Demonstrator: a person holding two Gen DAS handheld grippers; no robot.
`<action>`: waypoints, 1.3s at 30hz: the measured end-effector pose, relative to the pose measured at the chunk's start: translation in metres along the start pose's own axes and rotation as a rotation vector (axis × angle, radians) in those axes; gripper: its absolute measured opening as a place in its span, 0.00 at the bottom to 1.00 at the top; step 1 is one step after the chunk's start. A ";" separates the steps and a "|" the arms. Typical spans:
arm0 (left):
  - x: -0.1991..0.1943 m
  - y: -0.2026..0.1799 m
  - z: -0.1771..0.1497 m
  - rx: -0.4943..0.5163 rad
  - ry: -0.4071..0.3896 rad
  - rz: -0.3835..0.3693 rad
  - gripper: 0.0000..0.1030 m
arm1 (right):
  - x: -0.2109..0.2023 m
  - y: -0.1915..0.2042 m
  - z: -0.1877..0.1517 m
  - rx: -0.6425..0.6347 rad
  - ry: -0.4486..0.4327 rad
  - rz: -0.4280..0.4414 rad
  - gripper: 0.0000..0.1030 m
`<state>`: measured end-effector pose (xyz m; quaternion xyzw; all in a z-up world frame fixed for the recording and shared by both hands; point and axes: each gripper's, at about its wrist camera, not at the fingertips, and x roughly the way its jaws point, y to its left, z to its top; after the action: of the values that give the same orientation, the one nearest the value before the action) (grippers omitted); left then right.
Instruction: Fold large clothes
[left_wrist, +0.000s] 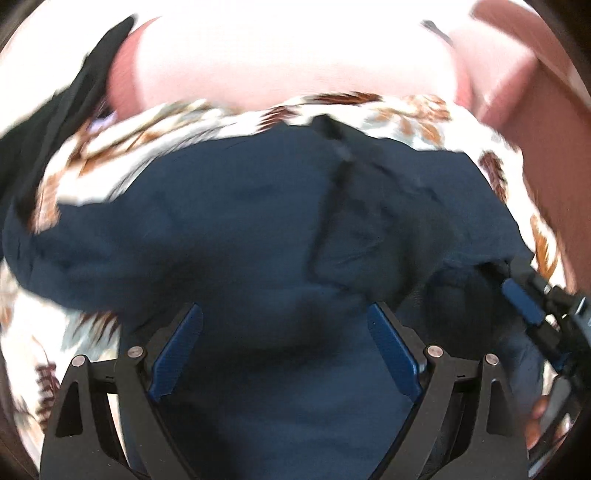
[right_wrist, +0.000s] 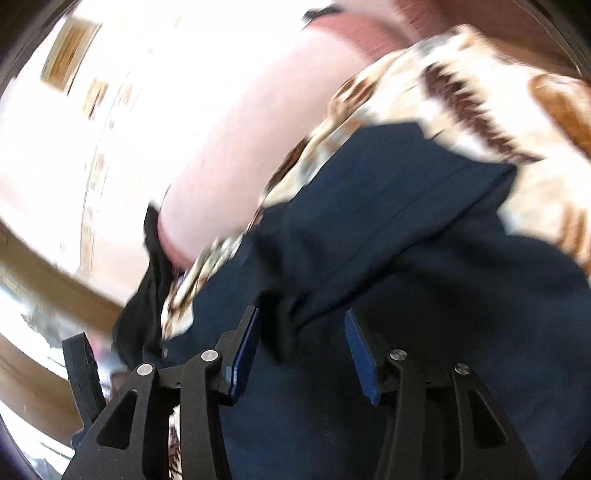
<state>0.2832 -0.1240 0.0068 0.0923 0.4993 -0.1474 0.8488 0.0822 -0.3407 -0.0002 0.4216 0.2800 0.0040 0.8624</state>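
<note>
Over the patterned bedspread (left_wrist: 406, 118), we are hovering both grippers (left_wrist: 284, 354) (right_wrist: 301, 354), fingers apart, navy garment (left_wrist: 221, 229) directly between and ahead.

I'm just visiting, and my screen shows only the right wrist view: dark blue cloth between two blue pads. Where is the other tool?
Observer: The left tool hovers over the same navy garment.
Operator: Is it pinching the cloth?
Observer: No, its jaws stand wide apart, with nothing clamped.
Operator: Does its camera show my tool?
Observer: Yes, the right tool shows at that view's right edge, with the person's fingers just below it.
</note>
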 end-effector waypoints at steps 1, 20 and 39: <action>0.003 -0.016 0.003 0.033 0.003 0.037 0.89 | -0.003 -0.007 0.003 0.006 -0.017 -0.006 0.49; 0.040 0.090 0.035 -0.381 0.090 0.100 0.00 | -0.021 -0.039 0.016 0.131 -0.083 0.028 0.50; 0.055 -0.082 0.044 0.033 0.080 0.233 0.87 | -0.009 -0.032 0.022 0.045 -0.088 -0.075 0.52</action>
<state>0.3167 -0.2230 -0.0204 0.1692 0.5160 -0.0522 0.8381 0.0780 -0.3794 -0.0090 0.4299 0.2577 -0.0531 0.8637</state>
